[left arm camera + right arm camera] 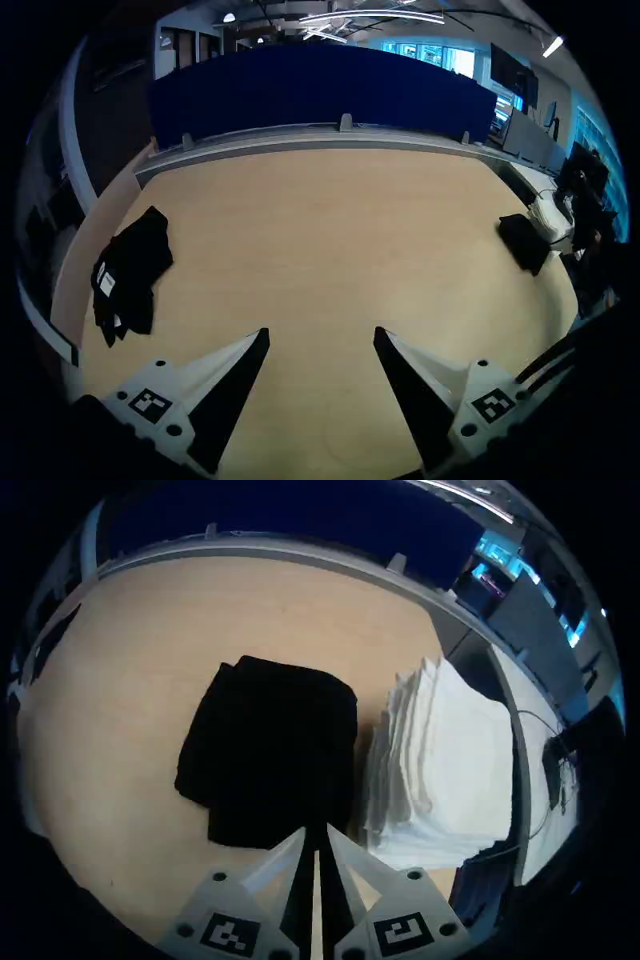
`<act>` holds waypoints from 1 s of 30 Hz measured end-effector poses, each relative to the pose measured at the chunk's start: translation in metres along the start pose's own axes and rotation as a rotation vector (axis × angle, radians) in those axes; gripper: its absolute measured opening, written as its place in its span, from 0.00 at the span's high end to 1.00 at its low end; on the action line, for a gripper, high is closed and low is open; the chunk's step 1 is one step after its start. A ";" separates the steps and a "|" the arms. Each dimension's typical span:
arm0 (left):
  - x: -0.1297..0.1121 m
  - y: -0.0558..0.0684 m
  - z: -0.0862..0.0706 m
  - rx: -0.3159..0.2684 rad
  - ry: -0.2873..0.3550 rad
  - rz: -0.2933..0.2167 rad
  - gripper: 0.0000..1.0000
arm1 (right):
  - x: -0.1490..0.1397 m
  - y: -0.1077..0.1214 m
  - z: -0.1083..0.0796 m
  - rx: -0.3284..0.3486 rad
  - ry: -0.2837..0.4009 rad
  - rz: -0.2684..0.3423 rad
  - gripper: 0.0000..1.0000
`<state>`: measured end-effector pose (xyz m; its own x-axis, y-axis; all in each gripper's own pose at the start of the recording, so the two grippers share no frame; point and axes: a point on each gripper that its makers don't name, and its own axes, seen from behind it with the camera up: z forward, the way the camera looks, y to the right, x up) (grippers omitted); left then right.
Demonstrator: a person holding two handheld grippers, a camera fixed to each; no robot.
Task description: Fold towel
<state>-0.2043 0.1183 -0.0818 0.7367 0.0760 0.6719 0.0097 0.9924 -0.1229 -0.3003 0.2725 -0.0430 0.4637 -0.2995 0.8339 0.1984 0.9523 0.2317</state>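
Black-and-white square markers sit on the fingers of both grippers. Right gripper [316,840]: jaws nearly closed at the near edge of the folded black towel [272,744]; whether they grip it cannot be told. White towel stack [448,760] lies just beside the towel. Left gripper [320,344]: jaws wide above the wooden table [336,232]. Crumpled black cloth [132,272] at the left carries white tags, too small to read. Blue partition [320,88] stands at the far edge.

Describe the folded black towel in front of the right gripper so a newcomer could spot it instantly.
Start at the light wooden table backed by the blue partition. Near its right edge sits a tall stack of white towels; the black towel lies flat just left of it. Unlike its neighbour, it is dark and low, not white and piled high.
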 end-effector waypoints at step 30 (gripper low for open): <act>0.003 -0.001 -0.003 -0.003 0.006 0.011 0.03 | -0.018 -0.009 0.004 -0.024 -0.018 0.046 0.27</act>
<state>-0.1997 0.1168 -0.0817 0.7410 0.0867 0.6659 0.0030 0.9912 -0.1324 -0.3139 0.2699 -0.0574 0.4572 -0.2537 0.8524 0.1975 0.9635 0.1808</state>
